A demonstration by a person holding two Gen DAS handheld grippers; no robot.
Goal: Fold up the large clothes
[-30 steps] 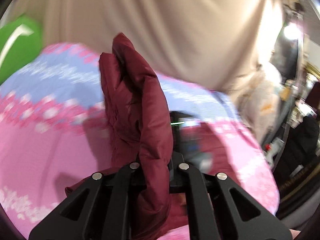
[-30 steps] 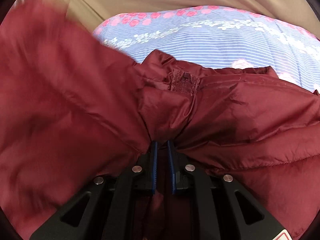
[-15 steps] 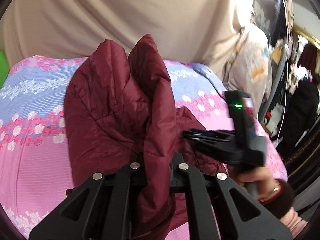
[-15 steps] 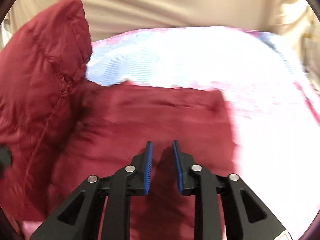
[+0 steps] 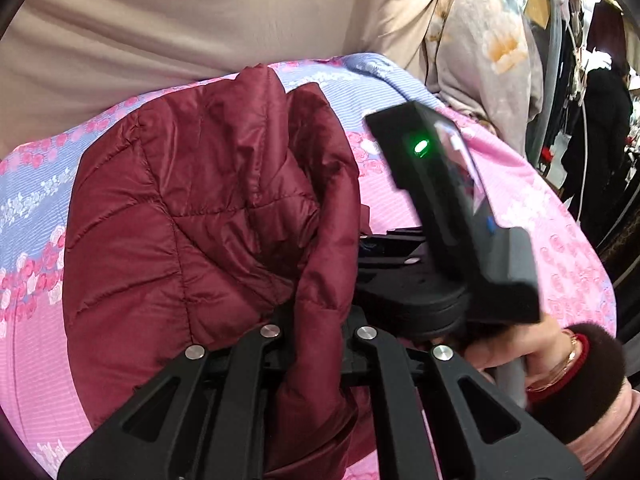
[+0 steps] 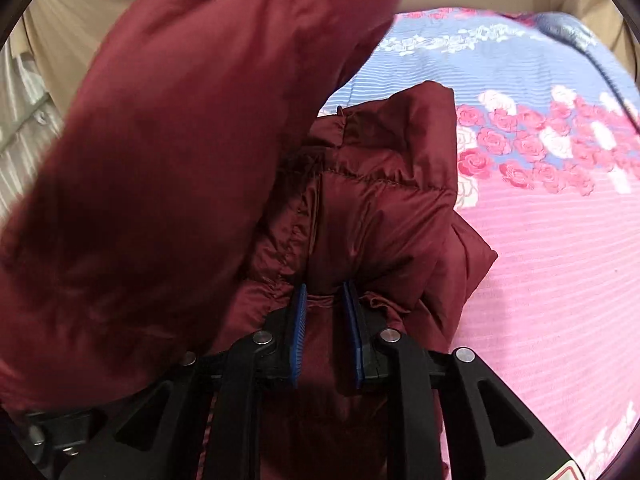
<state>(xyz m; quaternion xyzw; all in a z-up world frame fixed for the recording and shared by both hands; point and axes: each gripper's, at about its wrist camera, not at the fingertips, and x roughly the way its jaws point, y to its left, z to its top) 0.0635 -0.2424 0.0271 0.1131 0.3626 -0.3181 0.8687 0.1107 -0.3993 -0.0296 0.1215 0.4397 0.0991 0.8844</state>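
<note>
A maroon quilted jacket (image 5: 200, 220) lies on a pink and blue flowered bedspread (image 5: 520, 220). My left gripper (image 5: 316, 316) is shut on a fold of it, and the fabric hides the fingertips. That raised, blurred flap (image 6: 160, 160) fills the left of the right wrist view. My right gripper (image 6: 326, 320) has its blue pads (image 6: 298, 320) on either side of a puckered ridge of the jacket (image 6: 380, 200) below the collar, and its jaws are closing on it. The right tool's black housing (image 5: 460, 220), held by a hand (image 5: 520, 344), sits just right of the lifted fold.
A beige cloth (image 5: 200, 20) hangs behind the bed. A pale flowered garment (image 5: 480, 40) and dark hanging clothes (image 5: 592, 120) stand at the right. The bedspread (image 6: 560, 240) lies bare to the right of the jacket.
The left gripper carried its fold rightward, close to the right tool. The right gripper let go of the jacket, stood open over it, and now has its pads round a ridge near the collar.
</note>
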